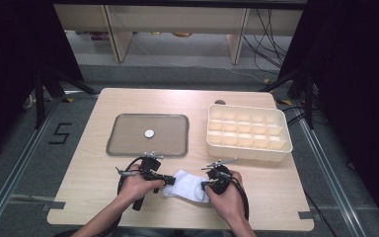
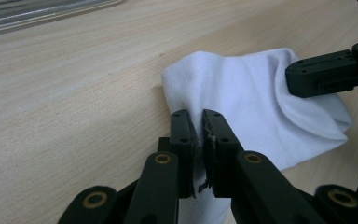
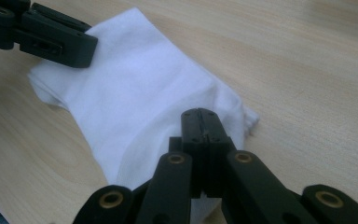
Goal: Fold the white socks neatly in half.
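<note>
Some things were hard to see. In the high view the person's hands covered most of both grippers, and the white cloth [image 1: 187,185] between them looked like a small soft lump, so its folds could not be made out there. A small round white thing [image 1: 149,133] lay in the grey tray [image 1: 116,143], too small to tell what it was. A little brown thing peeked out behind the cream box with many small compartments [image 1: 248,129], and most of it was hidden. The sides of the room were dark.

The cloth lay on the wooden table [image 1: 94,177], near the person's edge, in front of the tray and the box. The left gripper [image 1: 164,180] was at the cloth's left end and the right gripper [image 1: 206,185] was at its right end.

In the left gripper view, the left gripper [image 2: 199,122] was pinched tight on a raised fold of the cloth [image 2: 256,102]. A thin bit of cloth showed squeezed between the two black jaws. The other gripper was on the far corner of the cloth.

In the right gripper view, the right gripper [image 3: 200,122] was clamped on the near edge of the cloth [image 3: 135,98]. Its jaws were pressed together, and the cloth under them was hidden by the black jaws. The rest of the cloth spread away flat on the table toward the other gripper.
</note>
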Available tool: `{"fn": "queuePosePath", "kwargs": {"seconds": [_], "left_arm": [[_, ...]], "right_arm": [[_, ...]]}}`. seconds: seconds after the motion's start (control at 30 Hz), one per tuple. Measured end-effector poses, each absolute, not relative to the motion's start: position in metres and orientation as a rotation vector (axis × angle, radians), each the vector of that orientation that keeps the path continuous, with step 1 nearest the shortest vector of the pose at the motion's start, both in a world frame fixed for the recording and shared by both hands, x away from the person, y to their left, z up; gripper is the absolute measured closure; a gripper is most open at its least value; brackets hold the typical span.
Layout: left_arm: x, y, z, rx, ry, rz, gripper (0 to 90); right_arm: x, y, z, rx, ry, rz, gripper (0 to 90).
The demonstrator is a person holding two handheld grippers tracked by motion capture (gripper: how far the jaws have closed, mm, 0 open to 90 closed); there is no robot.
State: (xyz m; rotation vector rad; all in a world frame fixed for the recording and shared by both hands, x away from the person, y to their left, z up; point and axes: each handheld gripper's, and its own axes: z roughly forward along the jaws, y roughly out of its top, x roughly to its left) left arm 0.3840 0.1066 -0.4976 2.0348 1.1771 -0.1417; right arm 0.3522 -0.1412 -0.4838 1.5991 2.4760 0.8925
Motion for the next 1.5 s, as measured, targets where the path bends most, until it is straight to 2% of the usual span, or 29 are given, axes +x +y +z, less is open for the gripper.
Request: {"fn": "queuePosePath", "kwargs": {"seconds": [0.8, 0.83, 0.97, 1.5], "left_arm": [[0.378, 0.098, -0.468, 1.961, 1.072, -0.219, 82.2], [0.377, 0.097, -0.466, 1.976, 1.088, -0.195, 82.2], [0.377, 0.094, -0.466, 1.947, 1.065, -0.237, 82.2], [0.377, 0.088, -0.461, 1.935, 1.054, -0.258, 82.3]], "right_arm": [[0.353, -0.142, -0.485, 1.600, 2.483, 0.917, 90.0], [0.353, -0.142, -0.485, 1.600, 2.484, 0.918, 90.0], [0.353, -0.142, -0.487, 1.569, 2.481, 0.909, 90.0], [0.355, -0.138, -0.487, 1.603, 2.480, 0.928, 90.0]]}}
